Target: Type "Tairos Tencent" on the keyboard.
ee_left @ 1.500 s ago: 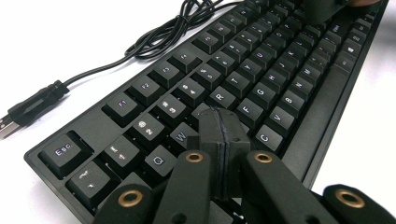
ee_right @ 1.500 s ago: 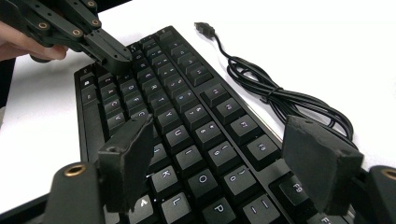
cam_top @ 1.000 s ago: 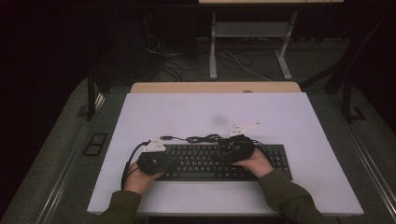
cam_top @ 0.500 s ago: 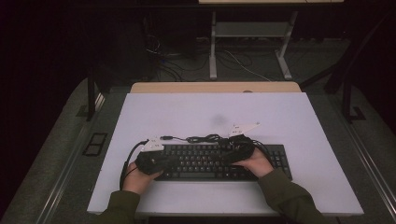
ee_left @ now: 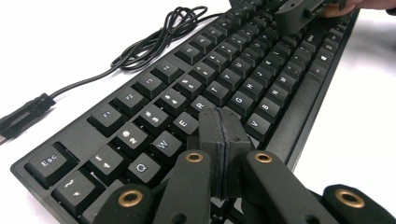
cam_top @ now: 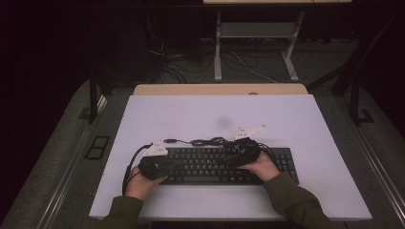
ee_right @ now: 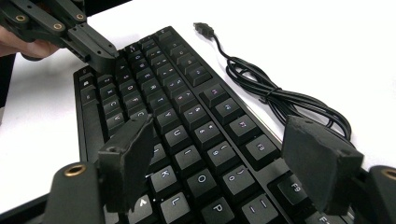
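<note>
Lying along the near edge of the white worktop (cam_top: 286, 114), toward six o'clock in the high view, the black keyboard (cam_top: 210, 164) sits flat with its long side running from nine to three o'clock. Its cable (cam_top: 210, 141) is bunched in loose loops just beyond the far edge, at about twelve o'clock from the middle keys, and the plug (cam_top: 170, 140) rests on the worktop toward eleven o'clock.

The left claw (ee_left: 224, 126) is fully closed with nothing between its pads; in the left gripper view the two jaws press flat against each other, and their joined tip stands over the letter keys near the R key (ee_left: 200, 105). The left hand (cam_top: 139, 183) holds it at the keyboard's nine o'clock end.

The right claw (ee_right: 224, 154) stands wide open and grips nothing; in the right gripper view its two pads are set well apart, with several rows of keys showing between them. The right hand (cam_top: 261, 167) holds it over the keyboard at about three o'clock, short of the number pad.

Compared with the earlier frames, nothing has shifted: both hands sit at the same places over the keyboard, the left claw is just as closed and the right one just as open, and the keyboard and its coiled cable lie exactly where they did.
</note>
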`<state>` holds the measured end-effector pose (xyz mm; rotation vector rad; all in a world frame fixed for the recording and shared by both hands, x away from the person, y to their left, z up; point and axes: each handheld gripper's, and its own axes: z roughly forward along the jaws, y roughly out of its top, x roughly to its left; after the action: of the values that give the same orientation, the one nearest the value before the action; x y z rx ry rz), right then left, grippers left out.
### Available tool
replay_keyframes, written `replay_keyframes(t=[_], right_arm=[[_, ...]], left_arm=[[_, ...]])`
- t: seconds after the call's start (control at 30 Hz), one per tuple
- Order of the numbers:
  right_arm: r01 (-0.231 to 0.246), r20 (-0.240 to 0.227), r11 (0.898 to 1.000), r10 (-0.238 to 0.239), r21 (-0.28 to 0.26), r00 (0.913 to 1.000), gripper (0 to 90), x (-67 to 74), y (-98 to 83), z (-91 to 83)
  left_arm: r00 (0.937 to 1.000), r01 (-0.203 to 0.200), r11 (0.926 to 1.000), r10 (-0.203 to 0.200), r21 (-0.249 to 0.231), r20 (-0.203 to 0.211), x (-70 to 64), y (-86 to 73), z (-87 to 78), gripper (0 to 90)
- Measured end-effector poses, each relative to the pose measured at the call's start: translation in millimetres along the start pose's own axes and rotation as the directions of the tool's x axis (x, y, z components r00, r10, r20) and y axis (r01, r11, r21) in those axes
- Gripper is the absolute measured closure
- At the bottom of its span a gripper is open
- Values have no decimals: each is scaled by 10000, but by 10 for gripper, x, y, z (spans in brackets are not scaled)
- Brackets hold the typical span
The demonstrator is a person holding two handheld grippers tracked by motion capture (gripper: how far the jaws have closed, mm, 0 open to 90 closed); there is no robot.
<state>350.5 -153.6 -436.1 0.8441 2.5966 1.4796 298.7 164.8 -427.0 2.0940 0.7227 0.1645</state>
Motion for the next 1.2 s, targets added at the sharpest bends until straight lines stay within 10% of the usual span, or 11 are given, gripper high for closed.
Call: replay_keyframes(t=[1.2], right_arm=[[10, 13, 10000, -10, -6, 10000, 251, 0, 4, -3]], left_arm=[[9880, -769, 9955, 686, 552, 1386, -216, 22, 203, 893]])
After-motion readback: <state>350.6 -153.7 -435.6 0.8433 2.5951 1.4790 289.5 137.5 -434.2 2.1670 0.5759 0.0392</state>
